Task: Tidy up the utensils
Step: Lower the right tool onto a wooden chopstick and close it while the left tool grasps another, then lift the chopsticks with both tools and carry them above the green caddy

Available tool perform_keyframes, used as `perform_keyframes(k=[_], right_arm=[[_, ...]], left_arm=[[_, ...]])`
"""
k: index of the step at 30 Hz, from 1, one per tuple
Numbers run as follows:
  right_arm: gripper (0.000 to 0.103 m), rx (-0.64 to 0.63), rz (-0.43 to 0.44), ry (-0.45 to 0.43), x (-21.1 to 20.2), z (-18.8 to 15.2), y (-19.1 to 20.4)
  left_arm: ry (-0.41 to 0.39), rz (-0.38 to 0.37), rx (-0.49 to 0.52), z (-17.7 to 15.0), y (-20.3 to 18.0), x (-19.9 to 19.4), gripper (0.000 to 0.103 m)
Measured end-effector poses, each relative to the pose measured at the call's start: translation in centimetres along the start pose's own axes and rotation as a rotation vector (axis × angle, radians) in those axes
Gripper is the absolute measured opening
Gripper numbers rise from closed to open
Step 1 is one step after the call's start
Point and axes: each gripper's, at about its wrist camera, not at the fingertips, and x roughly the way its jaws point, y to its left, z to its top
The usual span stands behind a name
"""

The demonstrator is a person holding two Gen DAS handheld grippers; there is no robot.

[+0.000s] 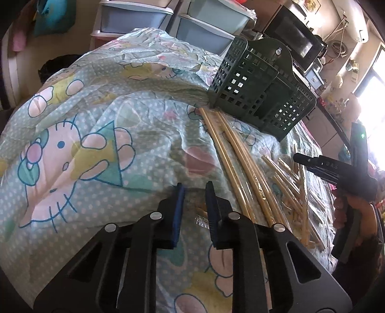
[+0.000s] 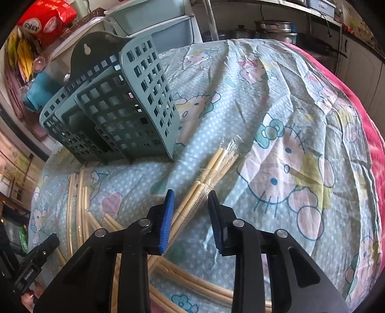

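- Left gripper (image 1: 195,192): fingers (image 1: 179,207) spread apart, nothing between them, hovering over the patterned cloth (image 1: 96,134) covering the surface.
- Right gripper (image 2: 191,202): fingers (image 2: 167,216) likewise parted, not clamped on anything. A wrapped chopstick pair (image 2: 207,175) lies on the cloth between and just ahead of the tips; contact with the left pad can't be confirmed.
- Utensil holder (image 1: 255,89): green perforated plastic caddy with several compartments and a hanging-hole back plate, standing on the cloth at the far side. In the right wrist view it sits upper left (image 2: 115,108), looks tilted, compartments show no contents from this angle.
- Long chopsticks (image 1: 238,168): bamboo, in clear plastic sleeves, lying flat on the cloth, far ends just beside the holder base, near ends running down beside the left gripper's right finger.
- Loose chopstick pile (image 1: 291,190): more wrapped pairs scattered right of the long ones, between the two grippers; same pile visible at lower left in the right wrist view (image 2: 79,207).
- Right gripper body seen from the left wrist camera at the right edge (image 1: 336,168), above the pile.
- Background: plastic drawer units (image 1: 134,16) beyond the surface, microwave (image 1: 296,41) behind the holder.
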Motion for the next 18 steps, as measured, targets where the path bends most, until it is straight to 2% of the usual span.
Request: perform_keyframes(k=[5, 10, 18], right_arm=[[0.016, 0.050, 0.070, -0.002, -0.7, -0.6, -0.9], [0.011, 0.083, 0.128, -0.025, -2.0, -0.7, -1.8], [0.008, 0.023, 0.203, -0.120, -6.1, -0.3, -0.6]], left_arm=[[0.002, -0.011, -0.007, 0.0, 0.4, -0.1, 0.007], [0.002, -0.052, -0.022, 0.3, 0.8, -0.4, 0.002], [-0.038, -0.138, -0.022, 1.9, -0.1, -2.0, 0.001]])
